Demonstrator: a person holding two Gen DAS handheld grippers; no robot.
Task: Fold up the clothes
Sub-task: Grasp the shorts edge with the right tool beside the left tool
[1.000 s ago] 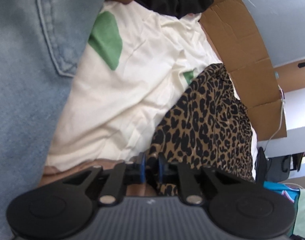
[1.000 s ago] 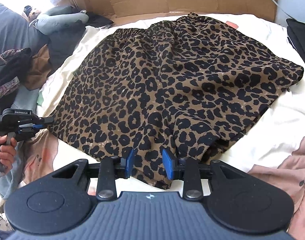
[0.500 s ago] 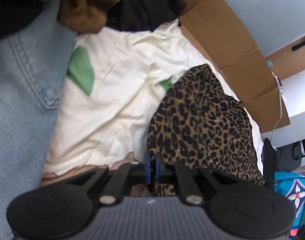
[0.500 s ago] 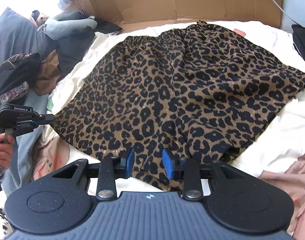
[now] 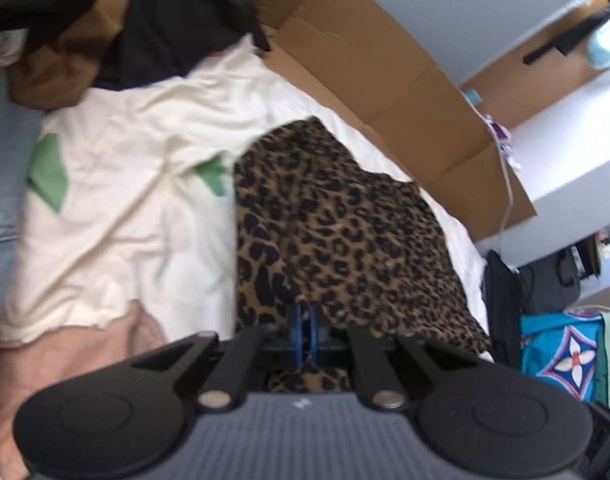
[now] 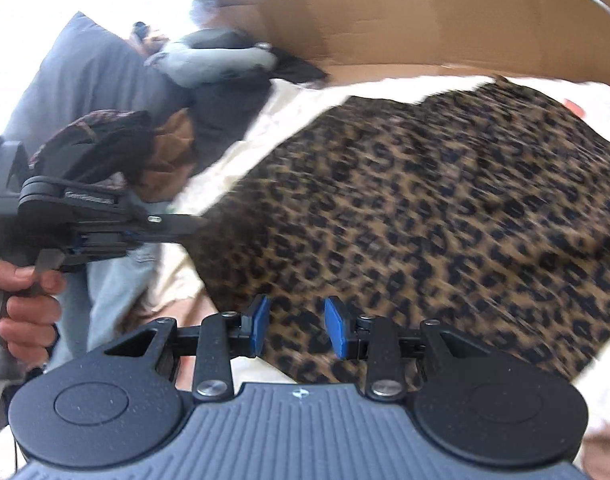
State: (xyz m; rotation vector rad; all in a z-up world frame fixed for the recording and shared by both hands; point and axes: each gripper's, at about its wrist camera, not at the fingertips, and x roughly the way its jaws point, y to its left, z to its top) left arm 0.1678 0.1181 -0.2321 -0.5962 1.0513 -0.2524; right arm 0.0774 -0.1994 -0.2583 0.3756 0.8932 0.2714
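Two grippers on leopard-print shorts (image 6: 425, 208), spread on cream sheet (image 5: 125, 208). Left gripper (image 5: 304, 330) clamped on hem corner. Right gripper (image 6: 296, 326) half-open over near hem, nothing pinched. Judged light, limp, floppy; best gripped at hem corners.

Shorts (image 6: 445, 208) lie on the sheet (image 5: 145, 208), cardboard (image 6: 445, 28) behind them

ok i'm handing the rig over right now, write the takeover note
Left gripper: jaws shut on a corner of the leopard-print shorts.
Right gripper: jaws apart over the near hem; whether the pads press the cloth is not clear.
Shorts lie spread on the cream sheet, with the cardboard behind them.
Done: one corner gripped. No fold shows yet.
Left: likely grip the hem with the right, fold the shorts over, flatten.
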